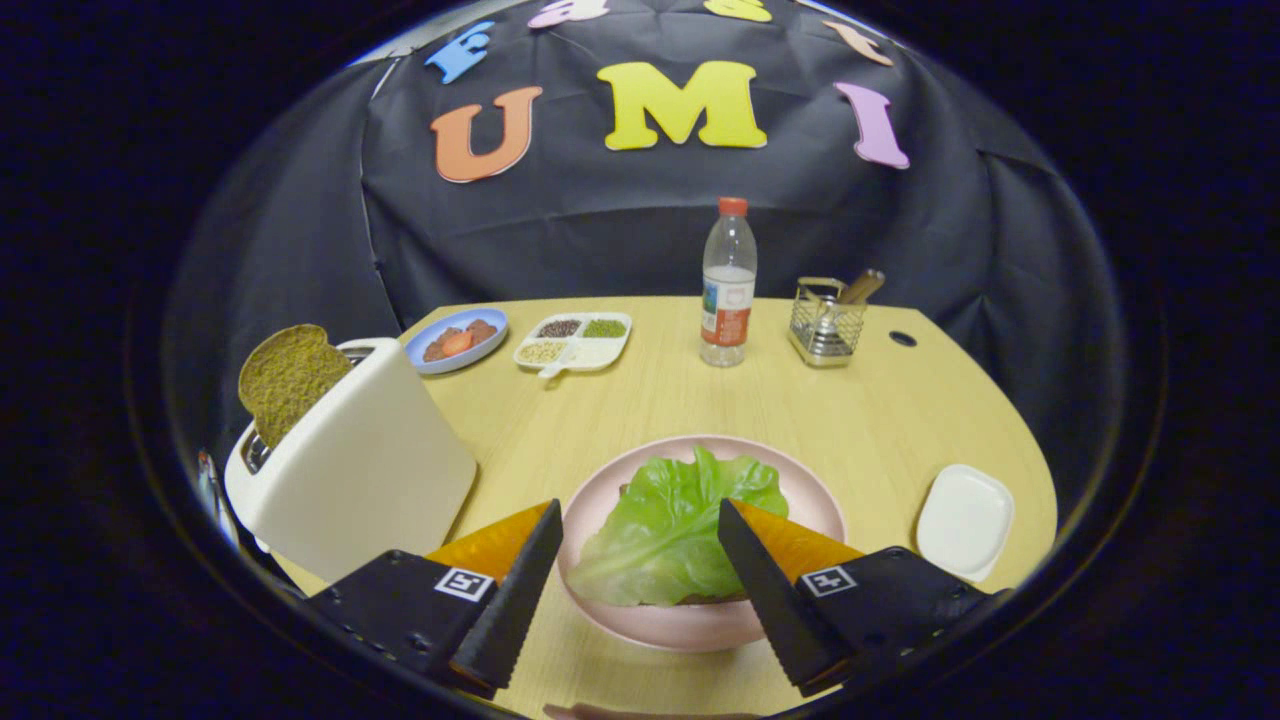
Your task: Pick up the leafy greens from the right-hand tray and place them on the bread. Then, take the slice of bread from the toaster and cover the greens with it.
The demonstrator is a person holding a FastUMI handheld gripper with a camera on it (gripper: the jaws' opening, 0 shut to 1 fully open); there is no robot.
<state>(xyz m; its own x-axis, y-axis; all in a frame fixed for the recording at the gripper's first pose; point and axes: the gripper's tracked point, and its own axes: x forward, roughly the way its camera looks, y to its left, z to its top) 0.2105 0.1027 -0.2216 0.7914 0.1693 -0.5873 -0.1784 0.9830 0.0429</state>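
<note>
A green lettuce leaf (668, 525) lies on a slice of bread (712, 598), of which only a dark edge shows, on a pink plate (815, 500). My gripper (640, 512) hangs open above the plate, its two fingers spread to either side of the leaf and touching nothing. A brown slice of bread (287, 377) sticks up out of the white toaster (365, 465), which stands to the left of the left finger. A small white tray (964, 520) sits bare on the table to the right of the right finger.
Beyond the plate on the wooden table (640, 400) stand a water bottle (728, 285), a wire basket with utensils (828, 320), a divided white dish of grains (573, 342) and a blue plate of food (458, 340).
</note>
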